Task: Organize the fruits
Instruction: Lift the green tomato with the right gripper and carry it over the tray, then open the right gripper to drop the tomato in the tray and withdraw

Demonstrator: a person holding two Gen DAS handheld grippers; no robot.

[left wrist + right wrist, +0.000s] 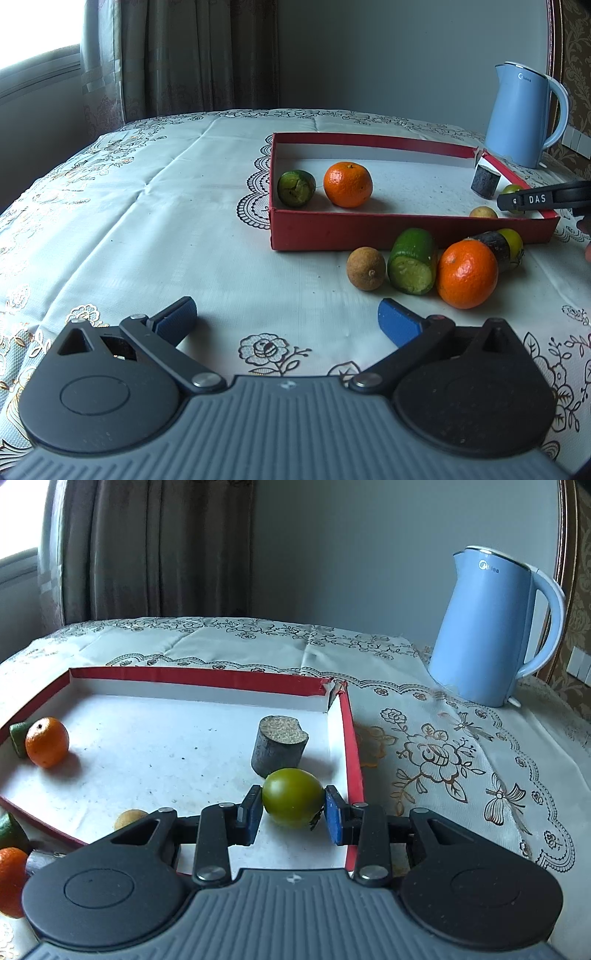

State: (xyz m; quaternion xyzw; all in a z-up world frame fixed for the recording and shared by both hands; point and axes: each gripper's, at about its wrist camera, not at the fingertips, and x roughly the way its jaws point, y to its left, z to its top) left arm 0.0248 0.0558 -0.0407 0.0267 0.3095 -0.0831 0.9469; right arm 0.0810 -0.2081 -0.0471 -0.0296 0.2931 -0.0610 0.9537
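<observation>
My right gripper is shut on a round green fruit, held inside the red box near its right wall, just in front of a dark cut cylinder piece. An orange and a green cut piece lie at the box's left end; a small tan fruit sits near its front wall. My left gripper stands open above the tablecloth, nothing between its blue pads. Ahead of it, outside the box, lie a brown round fruit, a green cut piece, an orange and a dark piece.
A light blue kettle stands on the table beyond the box's far right corner. The embroidered white tablecloth covers the table, with curtains and a window behind. My right gripper's finger shows at the right edge of the left wrist view.
</observation>
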